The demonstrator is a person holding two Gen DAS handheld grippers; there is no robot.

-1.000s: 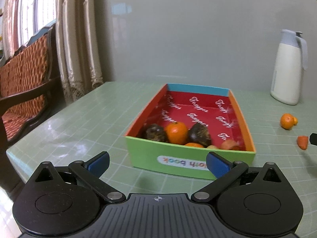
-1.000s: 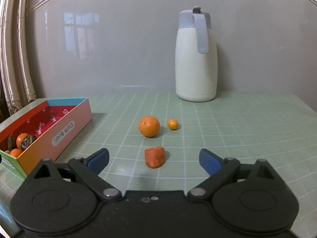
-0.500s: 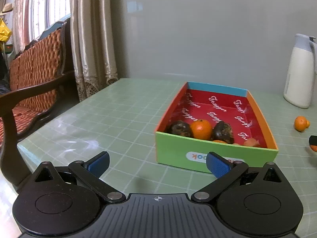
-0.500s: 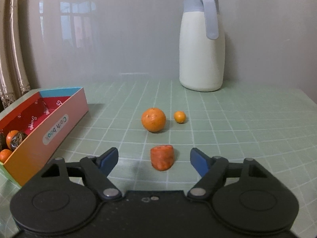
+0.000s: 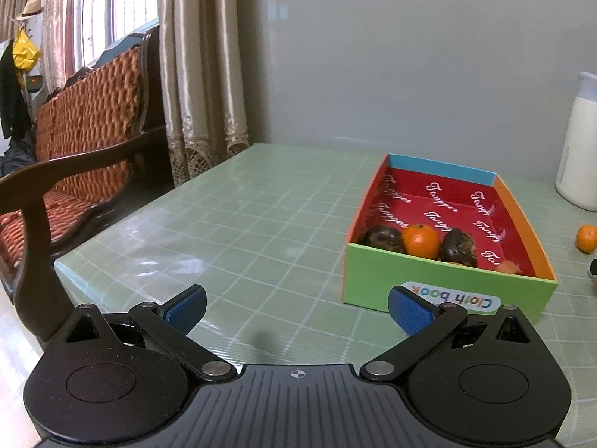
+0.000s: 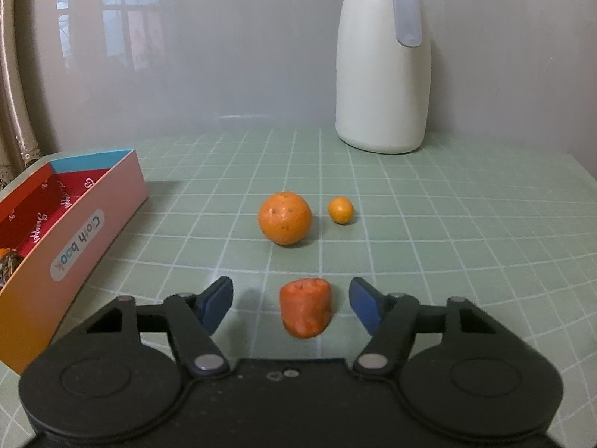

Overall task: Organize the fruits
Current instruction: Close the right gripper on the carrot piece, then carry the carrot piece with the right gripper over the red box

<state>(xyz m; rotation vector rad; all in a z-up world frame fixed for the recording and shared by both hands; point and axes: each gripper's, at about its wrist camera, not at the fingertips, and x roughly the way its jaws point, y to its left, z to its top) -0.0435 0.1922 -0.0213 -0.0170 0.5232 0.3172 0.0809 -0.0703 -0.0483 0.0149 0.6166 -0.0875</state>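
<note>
A colourful box [image 5: 444,291] with a red inside holds two dark fruits [image 5: 382,238], an orange [image 5: 421,239] and an orange-red piece [image 5: 508,268]. My left gripper [image 5: 296,308] is open and empty, in front of and left of the box. In the right wrist view my right gripper [image 6: 290,304] is open, its fingers on either side of an orange-red fruit piece [image 6: 306,311] lying on the table, not touching it. Beyond it lie a large orange [image 6: 285,218] and a small orange [image 6: 340,210]. The box [image 6: 71,239] stands at the left there.
A white jug with a grey handle [image 6: 384,59] stands at the back by the wall. The green gridded tabletop [image 5: 231,231] ends at its left edge [image 5: 65,261], with a wooden bench [image 5: 74,142] and curtains beyond. The large orange also shows in the left wrist view [image 5: 586,238].
My left gripper has drawn back and to the left, away from the box. My right gripper has moved forward and narrowed, so the orange-red piece now lies between its fingers.
</note>
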